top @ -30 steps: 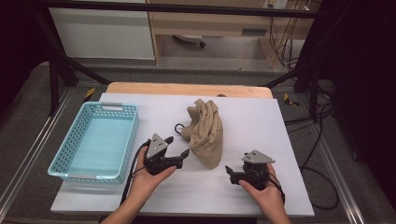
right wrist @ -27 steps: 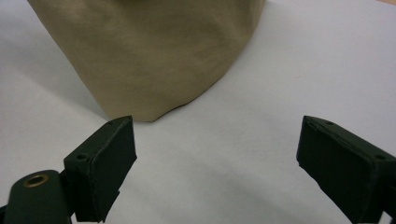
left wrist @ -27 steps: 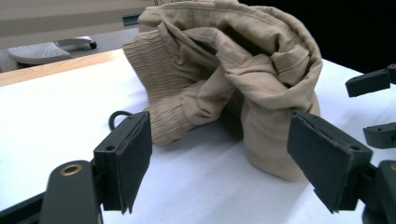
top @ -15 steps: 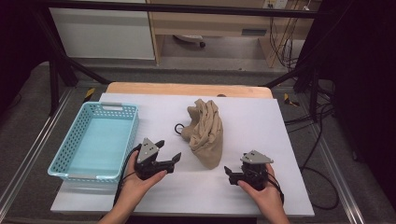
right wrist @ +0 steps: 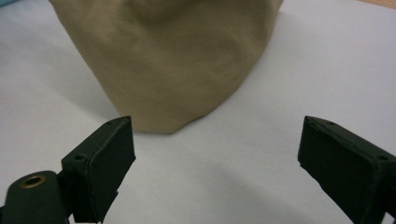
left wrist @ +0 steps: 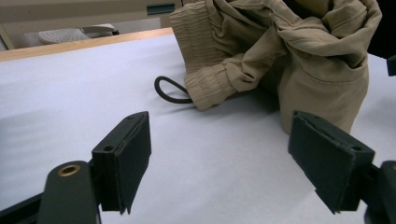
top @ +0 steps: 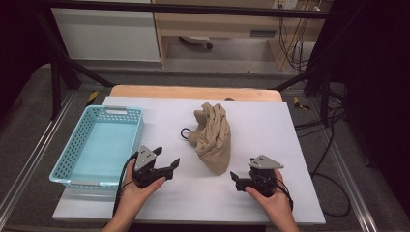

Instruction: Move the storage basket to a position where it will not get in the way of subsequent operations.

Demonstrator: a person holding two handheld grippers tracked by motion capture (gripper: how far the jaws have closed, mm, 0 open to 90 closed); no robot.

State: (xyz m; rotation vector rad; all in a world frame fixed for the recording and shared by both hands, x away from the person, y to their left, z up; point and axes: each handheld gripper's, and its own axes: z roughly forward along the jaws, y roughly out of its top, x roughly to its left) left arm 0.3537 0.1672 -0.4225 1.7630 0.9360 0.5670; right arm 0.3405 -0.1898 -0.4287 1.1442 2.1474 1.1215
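A crumpled tan garment (top: 213, 136) lies in the middle of the white sheet (top: 270, 121), with a black cord loop (top: 185, 133) at its left side. My left gripper (top: 167, 156) rests left of the garment's near end, a short gap away, open with nothing between its jaws. Its own view shows the garment (left wrist: 280, 56) and the cord loop (left wrist: 170, 91) beyond the open left gripper (left wrist: 229, 163). My right gripper (top: 235, 181) sits right of the garment's near end, open and empty. In its view the open right gripper (right wrist: 219, 163) faces the garment's rounded end (right wrist: 173, 60).
A light blue plastic basket (top: 62, 170) with nothing in it stands at the left edge of the sheet, close behind my left hand. A strip of wooden tabletop (top: 193, 92) shows at the far side. Cables (top: 333, 188) trail on the floor to the right.
My left gripper has drawn back from the garment, toward the left and the near edge of the table. The right gripper and the garment have stayed where they were.
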